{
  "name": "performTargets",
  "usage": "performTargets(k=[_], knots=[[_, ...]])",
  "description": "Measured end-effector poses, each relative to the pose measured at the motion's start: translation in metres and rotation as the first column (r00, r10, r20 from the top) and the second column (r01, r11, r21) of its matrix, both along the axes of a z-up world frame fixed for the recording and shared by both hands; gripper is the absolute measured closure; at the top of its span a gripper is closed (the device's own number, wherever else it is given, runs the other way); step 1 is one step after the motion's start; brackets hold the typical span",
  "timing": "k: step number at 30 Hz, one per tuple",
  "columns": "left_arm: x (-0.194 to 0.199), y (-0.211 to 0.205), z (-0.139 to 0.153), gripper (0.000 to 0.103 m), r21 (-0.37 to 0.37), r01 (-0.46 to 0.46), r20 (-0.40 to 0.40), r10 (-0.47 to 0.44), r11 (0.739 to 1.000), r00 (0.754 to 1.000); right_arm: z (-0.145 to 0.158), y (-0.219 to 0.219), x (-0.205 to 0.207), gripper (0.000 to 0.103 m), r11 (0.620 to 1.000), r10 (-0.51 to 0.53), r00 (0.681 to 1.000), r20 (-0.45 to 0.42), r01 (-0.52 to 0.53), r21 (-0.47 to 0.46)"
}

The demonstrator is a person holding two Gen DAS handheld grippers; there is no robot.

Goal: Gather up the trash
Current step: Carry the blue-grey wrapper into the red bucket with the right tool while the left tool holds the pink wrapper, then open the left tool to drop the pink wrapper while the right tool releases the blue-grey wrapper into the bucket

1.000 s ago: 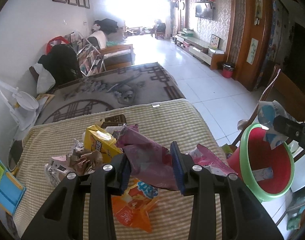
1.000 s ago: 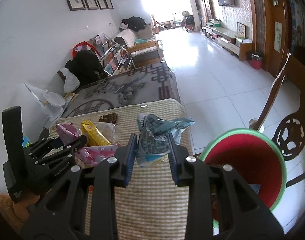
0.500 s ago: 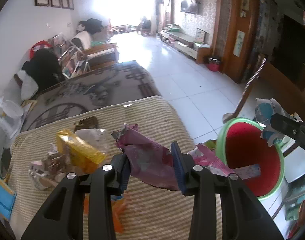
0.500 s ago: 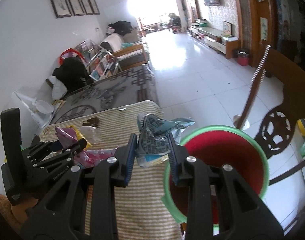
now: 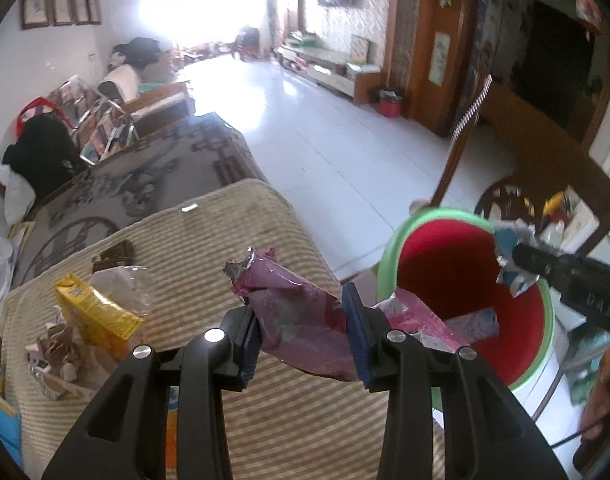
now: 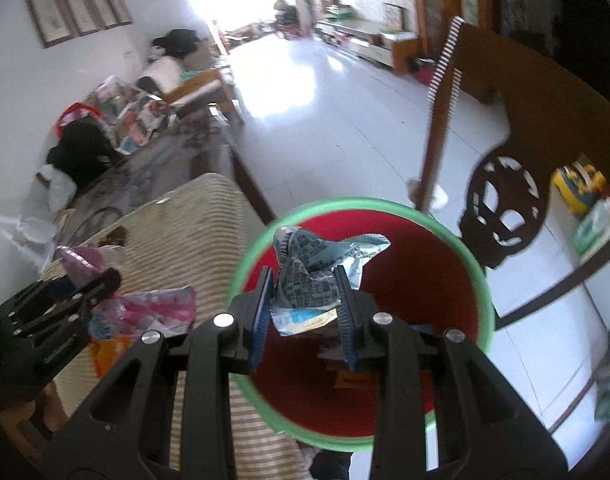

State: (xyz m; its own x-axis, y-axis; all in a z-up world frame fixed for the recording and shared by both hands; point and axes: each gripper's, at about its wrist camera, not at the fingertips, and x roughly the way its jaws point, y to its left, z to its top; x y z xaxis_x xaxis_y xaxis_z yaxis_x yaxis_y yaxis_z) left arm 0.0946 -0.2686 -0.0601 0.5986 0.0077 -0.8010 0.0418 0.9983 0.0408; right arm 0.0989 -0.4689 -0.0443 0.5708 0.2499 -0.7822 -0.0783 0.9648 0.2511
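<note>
right gripper (image 6: 303, 312) clamped on blue wrapper (image 6: 313, 276) over red bin (image 6: 481, 280); left gripper (image 5: 303, 338) clamped on purple wrapper (image 5: 297, 312) above striped table (image 5: 209, 248).

Both units: matte black plastic frames with forked arms. Left gripper (image 5: 303, 330): blue ribbed pads, four silver screw heads. Right gripper (image 6: 305, 312): same blue pads and silver screws; pale lettering embossed on its side, illegible.

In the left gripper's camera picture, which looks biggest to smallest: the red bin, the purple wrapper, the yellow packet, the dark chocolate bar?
1. Red bin.
2. Purple wrapper, though it sits nearest the lens, clamped in the left gripper, so its size is exaggerated.
3. Yellow packet.
4. Dark chocolate bar.
</note>
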Motion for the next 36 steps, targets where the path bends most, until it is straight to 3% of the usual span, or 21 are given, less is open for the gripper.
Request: performTargets(k=[1, 2, 3, 13, 19, 21, 23, 30, 36], knots=[[0.003, -0.005, -0.004, 0.067, 0.007, 0.015, -0.016, -0.015, 1.0, 1.0, -0.002, -0.007, 0.001, 0.06, 1.0, -0.016, 1.0, -0.007, 0.016, 0.009], [0.007, -0.01, -0.007, 0.067, 0.011, 0.029, -0.031, -0.029, 1.0, 0.999, -0.002, -0.014, 0.0, 0.04, 0.999, -0.041, 0.999, -0.01, 0.041, 0.015], [0.01, -0.014, -0.01, 0.067, 0.014, 0.041, -0.041, -0.041, 0.999, 0.998, 0.0, -0.019, -0.002, 0.031, 0.998, -0.067, 0.998, 0.001, 0.067, 0.016], [0.047, -0.104, -0.019, 0.067, -0.015, 0.251, -0.064, -0.252, 0.968, 0.966, 0.031, -0.098, -0.044, 0.029, 0.953, -0.302, 0.948, 0.101, 0.3, 0.036], [0.061, -0.143, -0.02, 0.067, -0.047, 0.321, -0.05, -0.324, 0.946, 0.945, 0.034, -0.118, -0.056, 0.028, 0.93, -0.368, 0.925, 0.101, 0.367, 0.028], [0.061, -0.151, -0.021, 0.063, -0.052, 0.345, -0.05, -0.347, 0.937, 0.936, 0.035, -0.118, -0.058, 0.028, 0.927, -0.375, 0.921, 0.1, 0.375, 0.021], [0.058, -0.152, -0.023, 0.04, -0.056, 0.358, -0.059, -0.361, 0.932, 0.931, 0.038, -0.117, -0.06, 0.028, 0.927, -0.375, 0.921, 0.104, 0.375, 0.023], [0.04, -0.131, -0.005, 0.031, -0.009, 0.351, 0.004, -0.351, 0.936, 0.936, 0.042, -0.099, -0.052, 0.022, 0.943, -0.333, 0.936, 0.119, 0.33, 0.045], [0.02, -0.073, 0.006, 0.03, -0.026, 0.22, 0.023, -0.22, 0.975, 0.975, 0.039, -0.067, -0.044, 0.019, 0.971, -0.238, 0.965, 0.11, 0.234, 0.051]])
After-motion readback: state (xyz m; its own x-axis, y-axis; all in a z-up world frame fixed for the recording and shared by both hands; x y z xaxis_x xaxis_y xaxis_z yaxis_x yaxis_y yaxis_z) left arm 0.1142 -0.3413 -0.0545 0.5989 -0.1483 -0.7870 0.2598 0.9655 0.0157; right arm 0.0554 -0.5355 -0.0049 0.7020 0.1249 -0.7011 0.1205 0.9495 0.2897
